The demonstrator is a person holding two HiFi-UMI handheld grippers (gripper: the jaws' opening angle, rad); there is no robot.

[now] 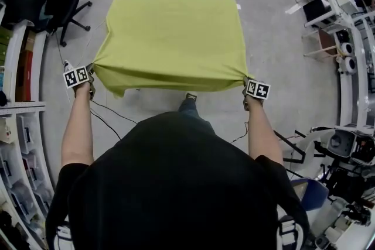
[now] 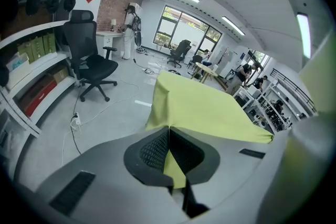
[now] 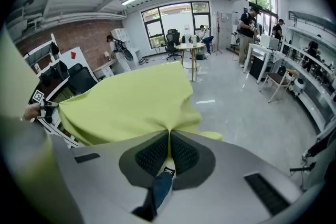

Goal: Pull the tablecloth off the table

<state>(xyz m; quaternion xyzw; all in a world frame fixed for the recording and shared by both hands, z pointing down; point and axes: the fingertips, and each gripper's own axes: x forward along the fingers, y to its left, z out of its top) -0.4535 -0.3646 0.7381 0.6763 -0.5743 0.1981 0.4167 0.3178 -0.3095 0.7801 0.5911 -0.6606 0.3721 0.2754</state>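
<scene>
The yellow-green fabric tablecloth (image 1: 173,38) fills the upper middle of the head view, draped over a tabletop whose pale far edge (image 1: 236,4) barely shows. At middle left, the left gripper (image 1: 88,76) has its jaws clenched on the cloth's near left corner. At middle right, the right gripper (image 1: 249,86) pinches the near right corner the same way (each gripper view shows a fold squeezed between black ribbed pads). The near hem runs stretched between the two grippers. A black office chair (image 1: 64,6) stands on the grey floor at upper left.
</scene>
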